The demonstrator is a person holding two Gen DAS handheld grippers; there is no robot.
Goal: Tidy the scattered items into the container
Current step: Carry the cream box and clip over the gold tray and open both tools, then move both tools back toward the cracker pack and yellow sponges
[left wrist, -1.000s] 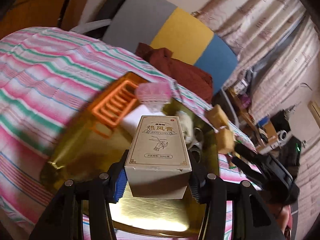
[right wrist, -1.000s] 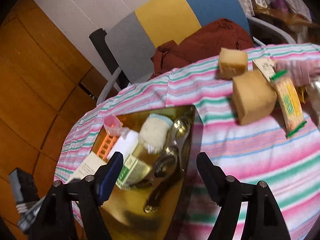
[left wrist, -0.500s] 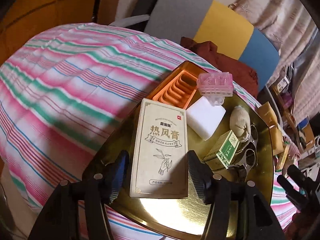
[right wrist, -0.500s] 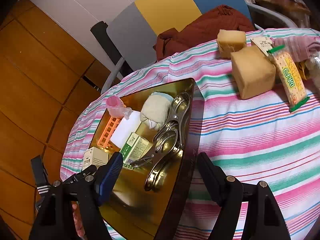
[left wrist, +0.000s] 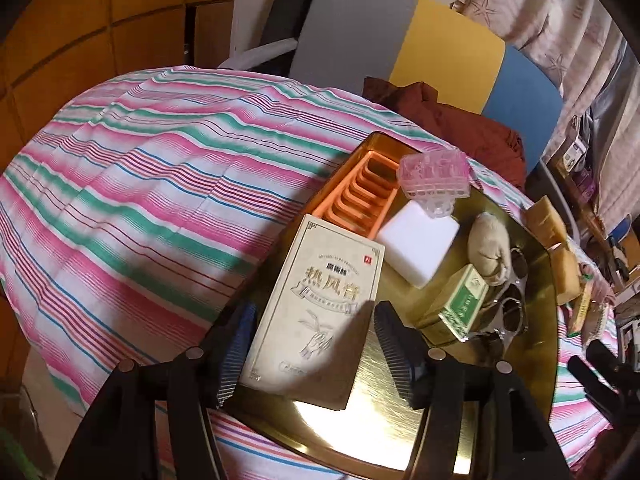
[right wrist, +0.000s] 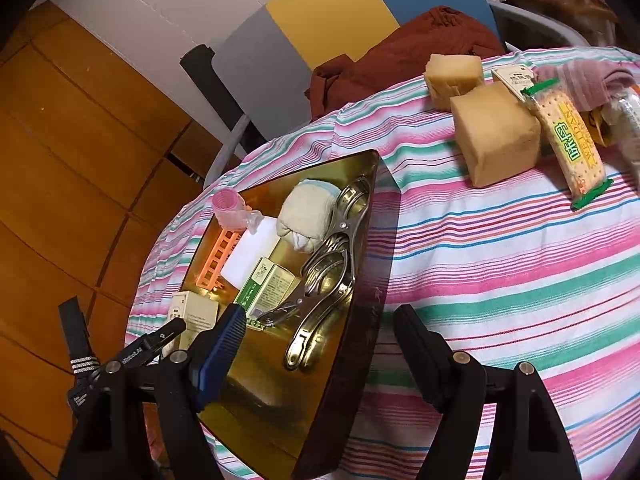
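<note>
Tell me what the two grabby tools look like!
Both are black plastic. The left tool has two chunky arms with round silver bolts and ridged pads, one of them blue. The right tool looks the same, with a ridged blue pad on one finger and silver bolts. Seen from the right camera, the left tool has small white lettering and white stripes.

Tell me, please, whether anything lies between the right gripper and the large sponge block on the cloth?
Nothing visible does: only bare striped cloth separates the open right gripper from the sponge block; the biscuit packet leans against its far side.
</note>
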